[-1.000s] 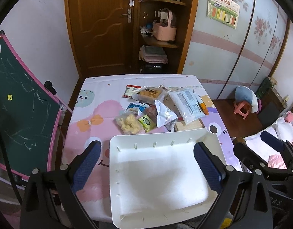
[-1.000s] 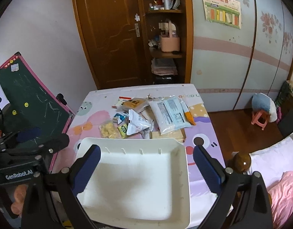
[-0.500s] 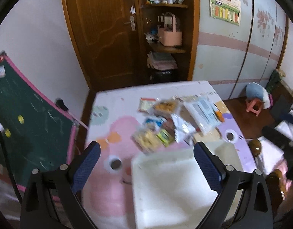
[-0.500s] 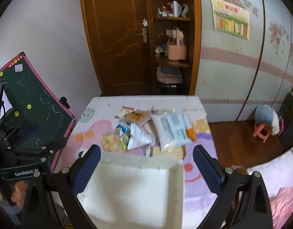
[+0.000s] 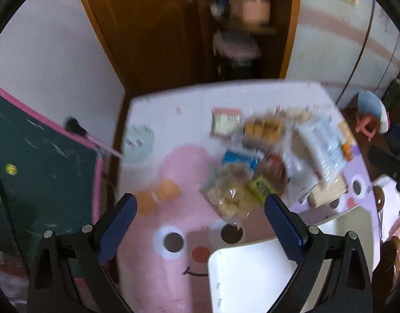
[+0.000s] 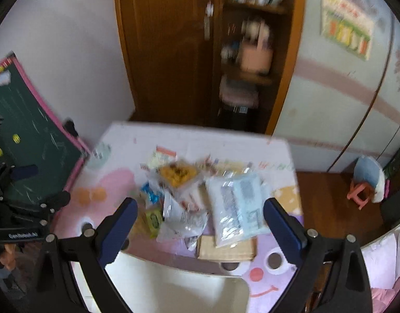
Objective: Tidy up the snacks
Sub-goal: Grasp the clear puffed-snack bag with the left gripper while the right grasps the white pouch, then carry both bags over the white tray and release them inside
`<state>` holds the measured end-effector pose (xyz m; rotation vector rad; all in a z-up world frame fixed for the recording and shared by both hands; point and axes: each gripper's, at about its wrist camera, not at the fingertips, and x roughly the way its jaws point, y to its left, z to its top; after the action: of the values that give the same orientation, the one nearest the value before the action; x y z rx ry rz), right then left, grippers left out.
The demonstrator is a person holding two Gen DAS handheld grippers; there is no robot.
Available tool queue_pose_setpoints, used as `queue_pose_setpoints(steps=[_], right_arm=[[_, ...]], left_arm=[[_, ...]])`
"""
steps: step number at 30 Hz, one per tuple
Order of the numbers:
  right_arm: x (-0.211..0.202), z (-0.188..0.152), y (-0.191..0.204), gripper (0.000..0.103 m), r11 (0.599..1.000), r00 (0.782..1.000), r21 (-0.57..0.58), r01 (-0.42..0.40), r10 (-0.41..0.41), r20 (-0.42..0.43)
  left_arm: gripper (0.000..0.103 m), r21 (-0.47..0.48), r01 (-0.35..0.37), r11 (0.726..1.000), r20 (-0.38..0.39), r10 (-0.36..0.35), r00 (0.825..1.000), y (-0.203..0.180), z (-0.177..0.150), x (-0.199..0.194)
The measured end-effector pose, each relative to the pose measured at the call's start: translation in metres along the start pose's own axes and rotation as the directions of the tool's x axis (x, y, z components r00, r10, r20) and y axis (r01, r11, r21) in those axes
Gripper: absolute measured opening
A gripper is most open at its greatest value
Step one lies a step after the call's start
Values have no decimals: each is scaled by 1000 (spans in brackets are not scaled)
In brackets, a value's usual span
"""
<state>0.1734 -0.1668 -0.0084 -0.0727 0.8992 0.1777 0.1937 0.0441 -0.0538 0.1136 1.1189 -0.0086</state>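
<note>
A heap of snack packets (image 5: 265,156) lies on the pink cartoon tablecloth (image 5: 173,182): a clear bag of pale puffs (image 5: 231,198), a small green packet (image 5: 261,187), a blue packet (image 5: 239,157) and a large pale bag (image 5: 319,143). The white tray (image 5: 252,274) sits near the table's front edge, under my left gripper's right finger. My left gripper (image 5: 202,224) hangs open and empty over the cloth, short of the puffs. In the right wrist view, my right gripper (image 6: 201,224) is open above the heap (image 6: 200,203), with the tray (image 6: 173,287) below it. Both views are blurred.
A green chalkboard (image 5: 30,169) with a pink frame leans at the table's left side. Behind the table are a wooden door and open shelves (image 6: 252,52). A pink stool (image 6: 361,193) stands on the floor at the right. My left gripper's body (image 6: 30,208) is at the left.
Both cameras have swung. The left view shifted left, so the tray moved from the centre to the lower right. In the right view the tray slid down and the heap came between the fingers.
</note>
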Motion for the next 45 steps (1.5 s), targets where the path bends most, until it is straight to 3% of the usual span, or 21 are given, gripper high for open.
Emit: queue_pose_setpoints(steps=[3, 8, 13, 18, 19, 20, 22, 24, 25, 29, 33, 38, 42, 45], right_arm=[[58, -12, 11, 98, 999, 993, -2, -34, 33, -117], [121, -29, 25, 98, 999, 971, 1, -51, 50, -232], [162, -38, 31, 94, 1000, 950, -1, -15, 14, -311], [181, -50, 25, 79, 997, 923, 48, -55, 69, -378], [182, -52, 24, 77, 998, 926, 43, -46, 58, -372], [182, -53, 25, 73, 998, 929, 40, -46, 58, -365], [179, -55, 27, 66, 999, 932, 18, -43, 46, -359], [177, -56, 28, 60, 999, 934, 13, -52, 53, -353], [176, -57, 28, 60, 998, 934, 13, -65, 65, -352], [169, -63, 31, 56, 997, 937, 11, -79, 78, -340], [164, -65, 36, 53, 997, 946, 19, -76, 78, -314], [132, -55, 24, 52, 993, 976, 86, -86, 101, -195], [90, -41, 8, 52, 985, 992, 153, -82, 95, -78], [51, -35, 0, 52, 980, 995, 171, -101, 103, -4]], left_arm=[[98, -64, 31, 997, -107, -38, 993, 2, -3, 52], [98, -125, 60, 990, -204, -85, 975, 0, -3, 113], [96, -138, 42, 990, -288, -80, 954, -9, -4, 152], [96, -236, 74, 969, -345, -155, 926, -9, -6, 176], [96, -253, 81, 964, -348, -169, 922, -10, -7, 179], [92, -264, 83, 961, -351, -176, 920, -10, -8, 181], [67, -288, 108, 952, -358, -211, 910, -11, -11, 183], [53, -308, 148, 940, -354, -258, 899, -13, -15, 182], [51, -292, 145, 945, -352, -247, 903, -16, -18, 179], [43, -231, 106, 967, -329, -180, 927, -27, -25, 163], [36, -216, 119, 969, -264, -176, 948, -35, -31, 141], [35, -214, 143, 966, -80, -164, 983, -36, -19, 77], [35, -181, 178, 967, 71, -167, 983, -27, -8, 15], [35, -113, 196, 974, 167, -176, 970, -35, -11, -37]])
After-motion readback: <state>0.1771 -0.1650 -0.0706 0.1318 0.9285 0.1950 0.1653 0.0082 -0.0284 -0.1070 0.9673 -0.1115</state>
